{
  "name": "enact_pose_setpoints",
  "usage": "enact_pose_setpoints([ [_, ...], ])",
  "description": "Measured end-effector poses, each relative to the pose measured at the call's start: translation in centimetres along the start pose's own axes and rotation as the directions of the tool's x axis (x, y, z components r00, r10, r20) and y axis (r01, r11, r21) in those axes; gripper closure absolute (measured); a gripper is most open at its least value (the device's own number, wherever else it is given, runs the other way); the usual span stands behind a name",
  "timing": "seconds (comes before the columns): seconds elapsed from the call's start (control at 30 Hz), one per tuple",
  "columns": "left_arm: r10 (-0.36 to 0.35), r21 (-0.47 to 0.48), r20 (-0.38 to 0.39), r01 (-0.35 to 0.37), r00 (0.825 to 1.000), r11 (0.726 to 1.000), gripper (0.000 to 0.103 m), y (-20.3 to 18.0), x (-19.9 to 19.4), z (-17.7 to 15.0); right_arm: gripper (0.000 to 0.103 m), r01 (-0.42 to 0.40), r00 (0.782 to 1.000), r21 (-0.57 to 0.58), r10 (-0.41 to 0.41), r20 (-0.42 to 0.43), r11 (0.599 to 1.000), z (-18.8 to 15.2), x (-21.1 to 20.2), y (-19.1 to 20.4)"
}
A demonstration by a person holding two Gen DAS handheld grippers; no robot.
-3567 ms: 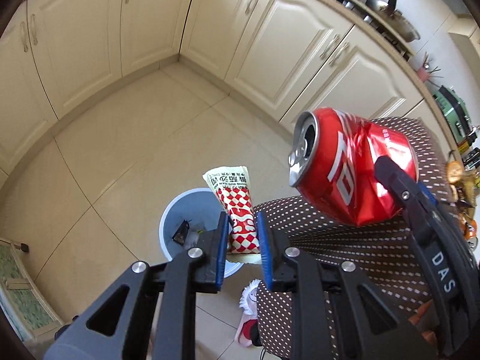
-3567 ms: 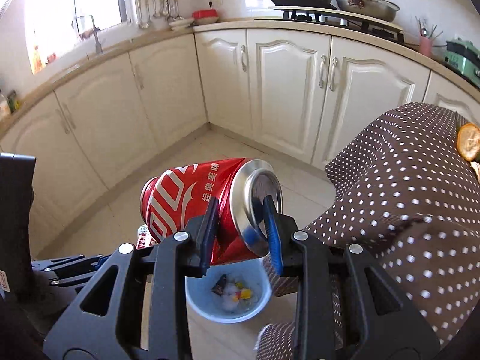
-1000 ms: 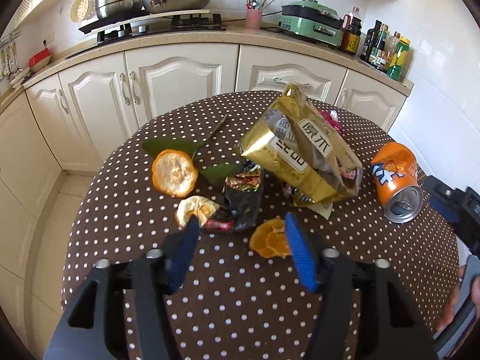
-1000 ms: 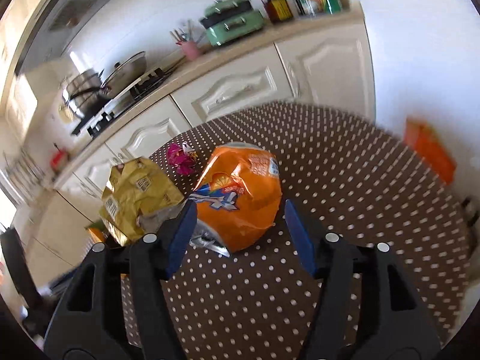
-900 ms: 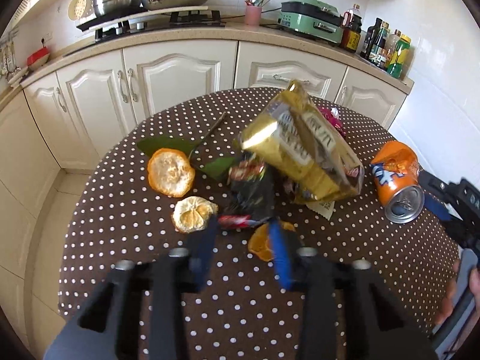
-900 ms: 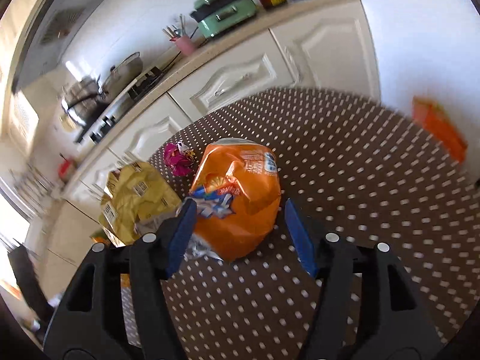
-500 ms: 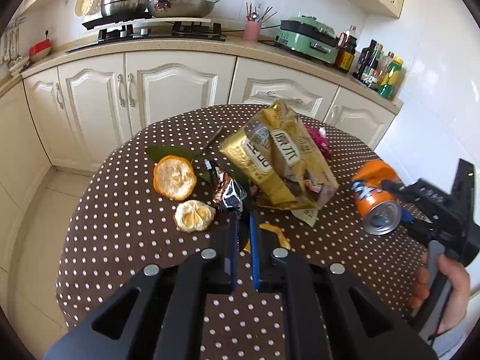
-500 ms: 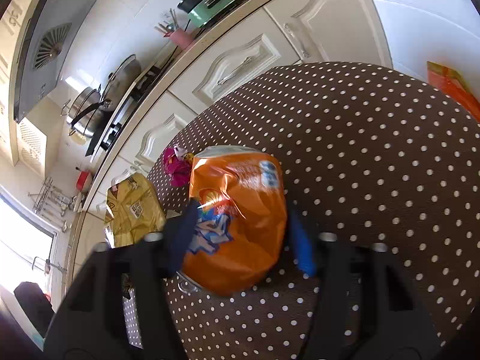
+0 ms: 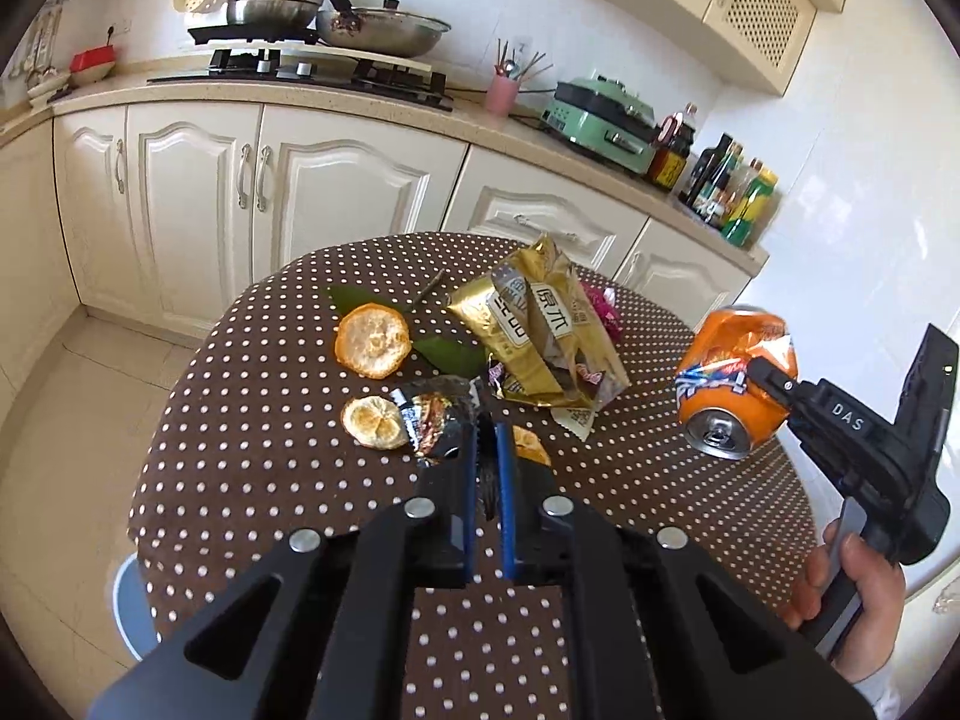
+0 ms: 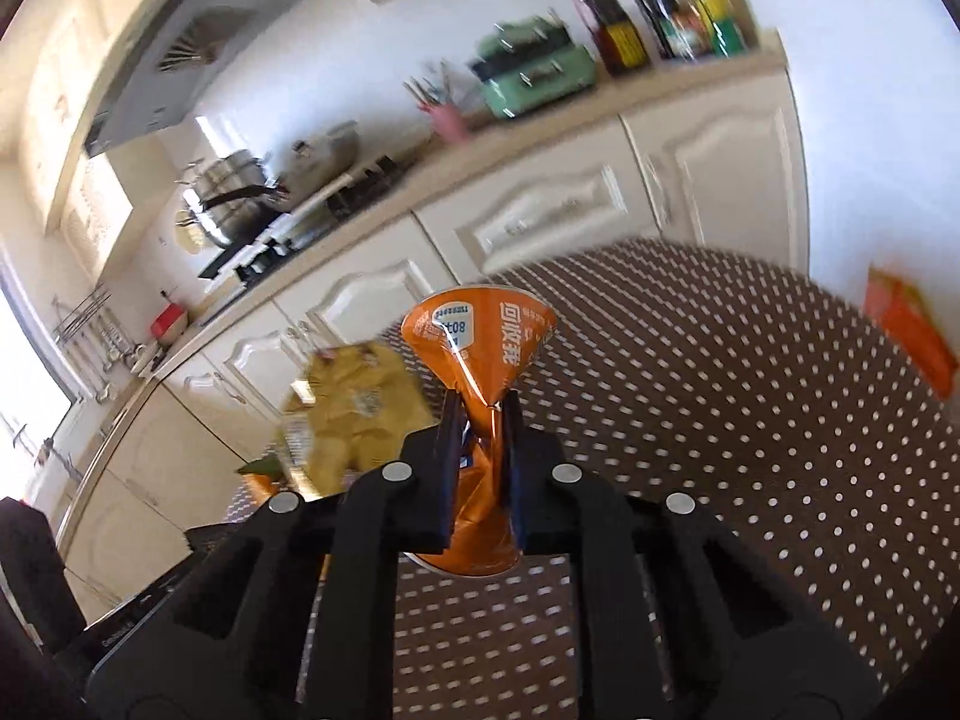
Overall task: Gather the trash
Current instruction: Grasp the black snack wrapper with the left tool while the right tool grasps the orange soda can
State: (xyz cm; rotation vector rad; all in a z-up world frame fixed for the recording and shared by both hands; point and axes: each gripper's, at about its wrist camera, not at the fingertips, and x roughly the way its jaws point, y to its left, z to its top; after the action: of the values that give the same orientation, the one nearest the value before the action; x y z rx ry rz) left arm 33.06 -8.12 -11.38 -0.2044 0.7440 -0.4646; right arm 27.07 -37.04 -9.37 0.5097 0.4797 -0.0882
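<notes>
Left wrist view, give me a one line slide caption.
Left gripper pinches a dark wrapper; right gripper lifts a crushed orange can.

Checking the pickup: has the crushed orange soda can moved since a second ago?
Yes. The crushed orange soda can, pinched in the right gripper, has lifted off the brown polka-dot tablecloth where it lay.

Right wrist view motion-blurred: bottles point(image 10: 678, 6) and gold bag point(image 10: 354, 414) smeared, labels unreadable. Bin point(image 9: 129, 606) mostly hidden under table point(image 9: 252, 480). Wrapper's point(image 9: 438, 420) near end hidden between left gripper's fingers point(image 9: 504, 480).
</notes>
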Motion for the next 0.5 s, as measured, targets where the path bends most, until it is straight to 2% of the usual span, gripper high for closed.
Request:
enact_pose_setpoints([
  [0.13,-0.008,-0.027,0.030,0.008,1.000,1.000,0.099,0.8,-1.7,-0.3,0.090,-0.056,0.998,-0.052,0.057,0.008,0.997,-0.4,-1.1,3.1],
  [0.17,-0.013,-0.036,0.039,0.014,0.999,0.999,0.103,1.1,-2.3,-0.4,0.090,-0.065,0.998,-0.064,0.066,0.008,0.996,-0.6,-1.3,3.7],
  [0.2,-0.020,-0.040,0.045,0.022,0.999,0.999,0.103,1.3,-2.8,-0.5,0.090,-0.076,0.997,-0.078,0.076,0.004,0.994,-0.9,-1.3,4.5],
  [0.5,-0.002,-0.085,0.062,0.007,0.998,0.996,0.103,4.5,-5.7,-1.9,0.090,-0.181,0.982,-0.147,0.170,-0.079,0.973,-4.5,-0.2,10.7],
])
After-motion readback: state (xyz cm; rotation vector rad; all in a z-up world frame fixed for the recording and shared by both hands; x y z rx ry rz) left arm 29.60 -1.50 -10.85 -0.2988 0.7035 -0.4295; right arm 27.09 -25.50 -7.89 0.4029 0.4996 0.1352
